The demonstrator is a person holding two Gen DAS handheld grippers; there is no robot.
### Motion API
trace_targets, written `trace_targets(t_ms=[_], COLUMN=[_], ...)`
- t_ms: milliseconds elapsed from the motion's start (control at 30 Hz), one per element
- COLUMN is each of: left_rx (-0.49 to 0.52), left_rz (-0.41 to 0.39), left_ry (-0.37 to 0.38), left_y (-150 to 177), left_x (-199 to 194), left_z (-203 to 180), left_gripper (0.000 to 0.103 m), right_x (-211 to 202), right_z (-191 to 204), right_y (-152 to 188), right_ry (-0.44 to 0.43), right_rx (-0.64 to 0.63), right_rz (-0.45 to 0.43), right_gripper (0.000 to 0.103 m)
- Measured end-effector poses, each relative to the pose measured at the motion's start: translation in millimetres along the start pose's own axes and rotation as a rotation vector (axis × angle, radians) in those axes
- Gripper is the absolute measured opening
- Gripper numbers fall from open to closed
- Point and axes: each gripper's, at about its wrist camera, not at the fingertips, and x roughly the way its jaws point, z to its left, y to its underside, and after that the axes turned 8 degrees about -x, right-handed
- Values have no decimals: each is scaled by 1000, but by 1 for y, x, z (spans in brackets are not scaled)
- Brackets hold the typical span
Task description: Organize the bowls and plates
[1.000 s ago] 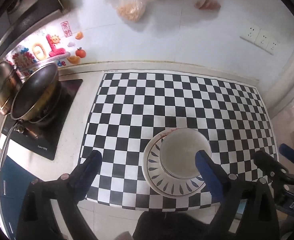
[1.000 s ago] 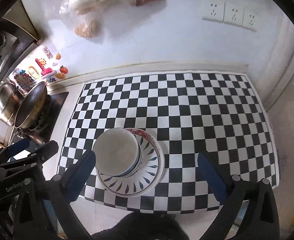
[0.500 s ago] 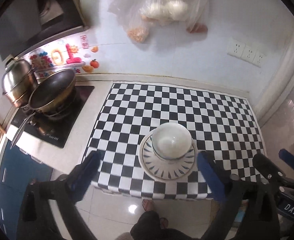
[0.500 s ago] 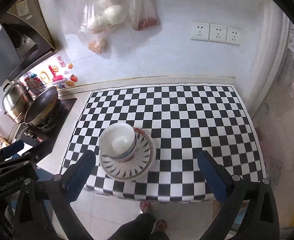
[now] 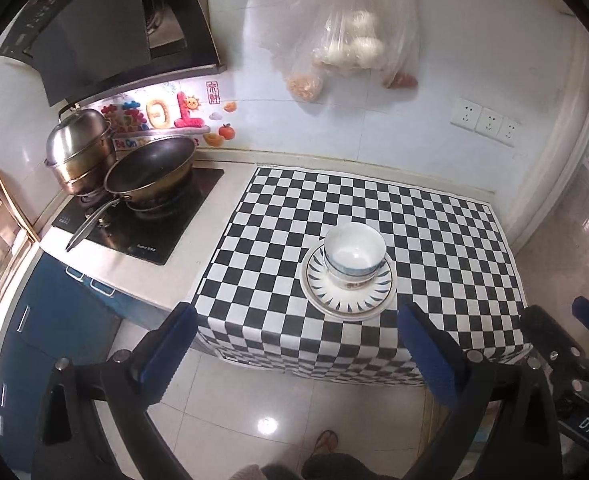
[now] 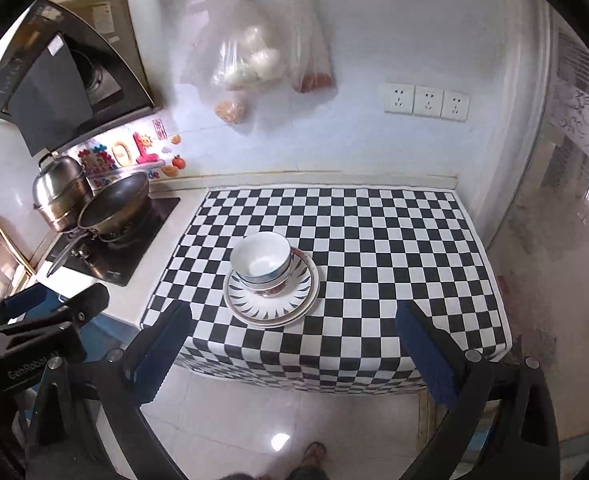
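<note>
Bowls (image 5: 354,256) stacked on plates (image 5: 348,294); only right view shows lower bowl's red pattern.

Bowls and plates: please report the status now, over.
Left gripper open, empty. Right gripper open, empty. Bowls stacked on plates, on checkered cloth. Nothing in the way.

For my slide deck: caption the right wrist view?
Bowls stacked on plates, checkered counter; open tool clear.
</note>
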Motion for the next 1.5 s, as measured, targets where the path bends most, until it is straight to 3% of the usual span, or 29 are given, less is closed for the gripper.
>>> trace_targets(t_ms=[467, 833, 1200, 1500], left_rx=[77, 154, 126, 130], left_rz=[-144, -195, -265, -290], left_ry=[29, 51, 65, 50], left_y=[56, 107, 129, 138], left_x=[-113, -191, -241, -256], left_z=[63, 107, 122, 116], left_gripper=[102, 102, 102, 102], right_x=[-133, -234, -297, -313], right_z=[70, 136, 151, 137], right_y=[67, 129, 154, 157], right_ry=[83, 173, 193, 215], right_rx=[47, 58, 44, 48], right_rz=[-100, -132, -177, -188], right_gripper=[103, 103, 103, 103])
